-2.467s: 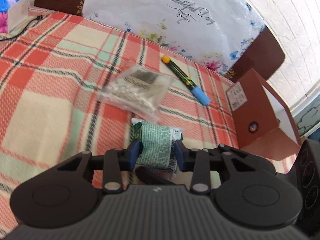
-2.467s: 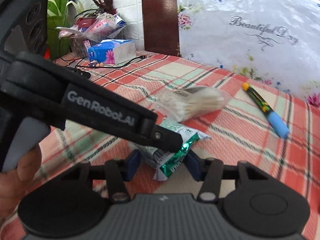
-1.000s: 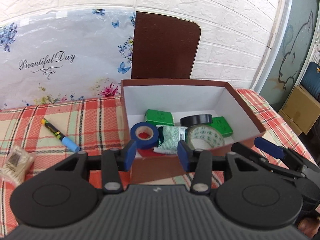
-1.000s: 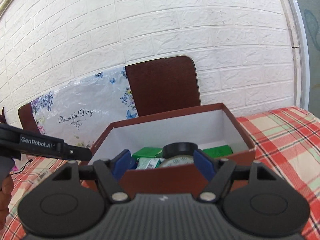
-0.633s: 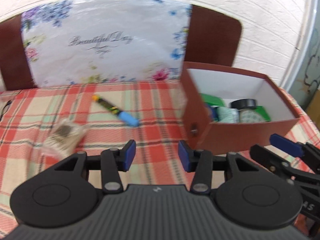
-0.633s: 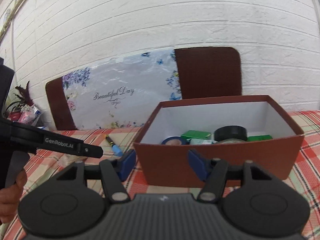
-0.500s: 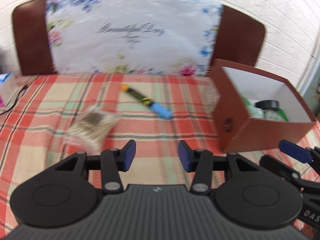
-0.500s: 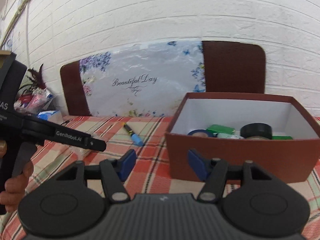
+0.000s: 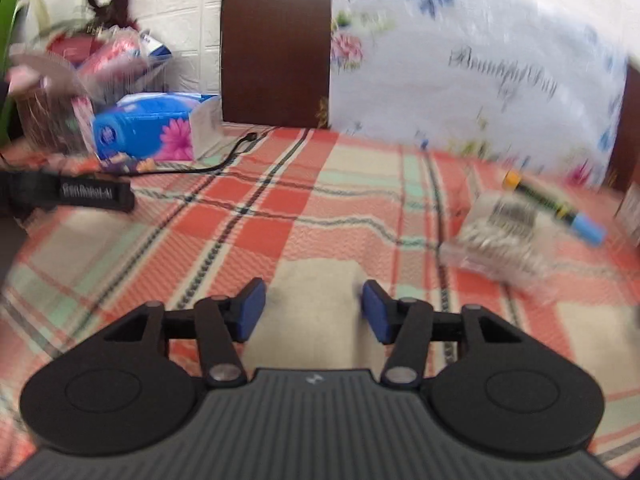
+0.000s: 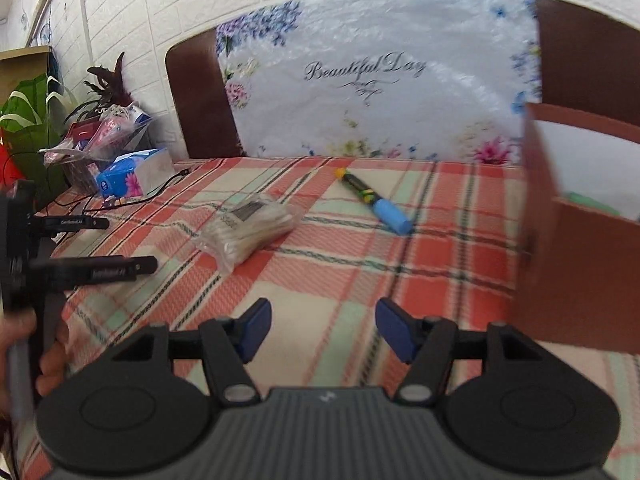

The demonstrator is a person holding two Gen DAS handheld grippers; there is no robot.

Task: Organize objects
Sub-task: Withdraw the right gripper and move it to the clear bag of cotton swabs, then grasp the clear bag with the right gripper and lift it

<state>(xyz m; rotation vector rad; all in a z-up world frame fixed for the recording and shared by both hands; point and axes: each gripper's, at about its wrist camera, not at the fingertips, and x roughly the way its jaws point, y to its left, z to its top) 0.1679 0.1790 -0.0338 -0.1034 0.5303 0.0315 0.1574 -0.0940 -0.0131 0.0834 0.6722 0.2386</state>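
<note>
My left gripper [image 9: 312, 314] hovers low over the plaid tablecloth [image 9: 280, 216]; its jaws are opening with nothing between them. The left wrist view is blurred. A clear bag of cotton swabs [image 9: 504, 232] lies to its right, with a black marker with a blue cap [image 9: 556, 208] beyond it. My right gripper [image 10: 322, 328] is open and empty above the cloth. Ahead of it lie the bag [image 10: 248, 228] and the marker [image 10: 374, 200]. The brown box [image 10: 580, 264] stands at its right, something green [image 10: 592, 202] showing inside. The left gripper [image 10: 132, 244] shows at the left, held by a hand [image 10: 48, 360].
A blue tissue box [image 9: 148, 132], a black cable [image 9: 224, 160] and a basket of packets [image 10: 100, 132] sit at the table's far left. Chair backs [image 9: 276, 40] and a flowered plastic sheet [image 10: 360, 80] stand behind. A black lettered bar [image 9: 96, 196] pokes in from the left edge.
Both views have swung left, away from the brown box and down toward the cloth. The box has left the left wrist view. The left jaws stand a little wider.
</note>
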